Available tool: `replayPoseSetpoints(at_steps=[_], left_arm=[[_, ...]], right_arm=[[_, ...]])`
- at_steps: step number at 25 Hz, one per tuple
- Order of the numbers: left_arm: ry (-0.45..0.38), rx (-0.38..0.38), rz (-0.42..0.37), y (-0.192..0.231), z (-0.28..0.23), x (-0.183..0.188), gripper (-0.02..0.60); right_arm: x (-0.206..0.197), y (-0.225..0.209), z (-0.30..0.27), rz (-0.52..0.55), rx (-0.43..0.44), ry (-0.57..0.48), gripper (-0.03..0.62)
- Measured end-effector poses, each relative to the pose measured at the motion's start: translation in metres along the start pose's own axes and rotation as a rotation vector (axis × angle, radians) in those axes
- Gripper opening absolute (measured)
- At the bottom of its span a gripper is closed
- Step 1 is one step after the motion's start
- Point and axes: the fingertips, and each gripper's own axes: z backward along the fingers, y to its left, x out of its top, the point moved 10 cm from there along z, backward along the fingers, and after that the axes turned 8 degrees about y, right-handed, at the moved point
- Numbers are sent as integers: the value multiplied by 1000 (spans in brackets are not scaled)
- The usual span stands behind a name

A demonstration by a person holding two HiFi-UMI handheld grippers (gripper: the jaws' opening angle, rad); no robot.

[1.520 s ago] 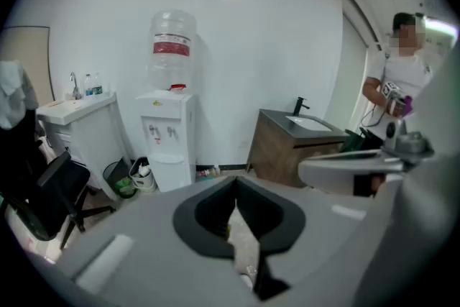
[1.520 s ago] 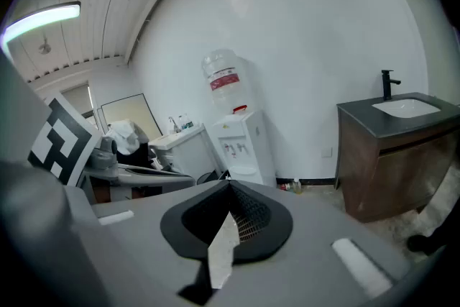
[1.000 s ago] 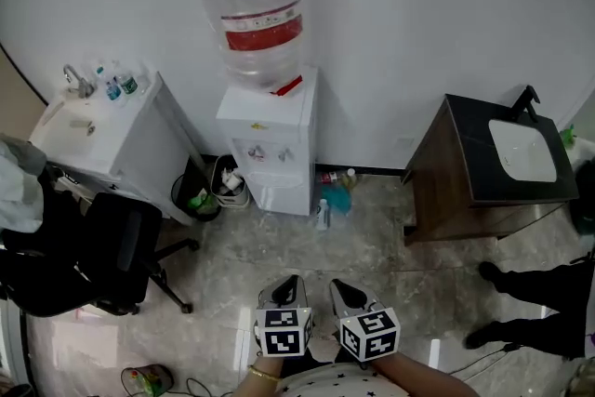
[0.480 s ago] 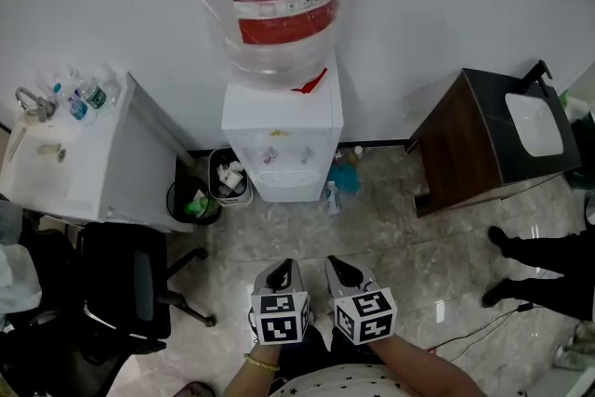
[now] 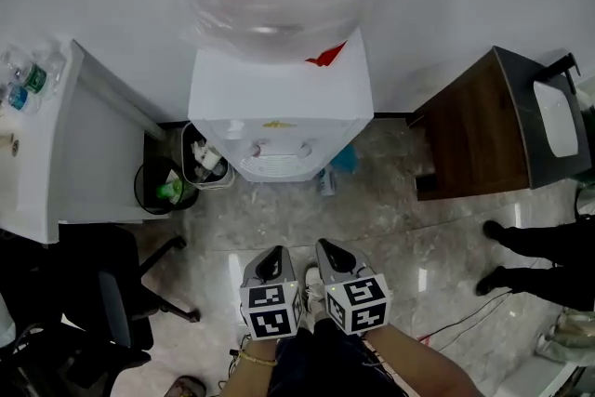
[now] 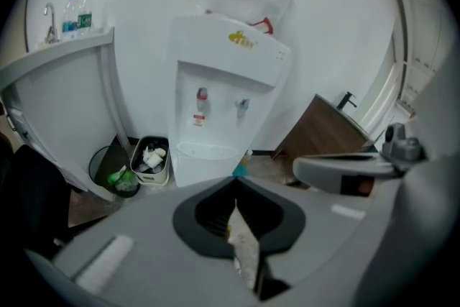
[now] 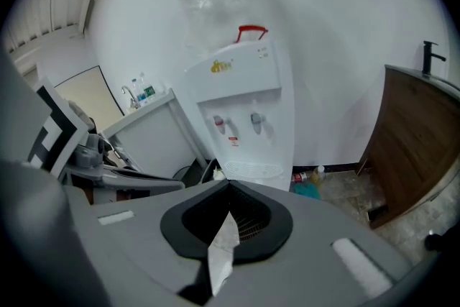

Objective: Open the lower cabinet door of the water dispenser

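Compared with a second ago, the water dispenser [image 5: 279,98] looms much larger and nearer in the head view. The approach is therefore under way, but nothing is touched yet. Its lower cabinet door [image 6: 198,169] is probably the plain panel under the taps, partly hidden behind the jaws. The left hand-held gripper [image 5: 272,256] and the right hand-held gripper [image 5: 327,249] sit side by side, angled down toward the dispenser, jaws closed on nothing.
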Motion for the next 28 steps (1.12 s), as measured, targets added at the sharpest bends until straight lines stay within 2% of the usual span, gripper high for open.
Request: replayPoseSetpoints(at_steps=[7, 8, 9, 13, 16, 19, 23, 28], left_arm=[[50, 4, 39, 34, -135, -29, 6], [62, -5, 40, 37, -153, -35, 6], [73, -13, 39, 39, -169, -40, 6], [108, -29, 20, 46, -218, -59, 6], [136, -37, 21, 48, -236, -71, 6], [157, -45, 34, 52, -239, -78, 6], [174, -40, 51, 59, -240, -78, 6], [154, -21, 65, 65, -242, -67, 6]], right_arm=[[-47, -86, -155, -72, -61, 44, 0], [-54, -99, -175, -61, -70, 47, 26], [-61, -112, -195, -41, -78, 52, 132], [-71, -159, -259, 24, -66, 37, 224], [-60, -180, -295, 78, -28, 6, 293], [-44, -188, -320, 148, -36, 9, 320], [-31, -192, -332, 197, -37, 20, 333], [-35, -188, -329, 178, -42, 15, 301]])
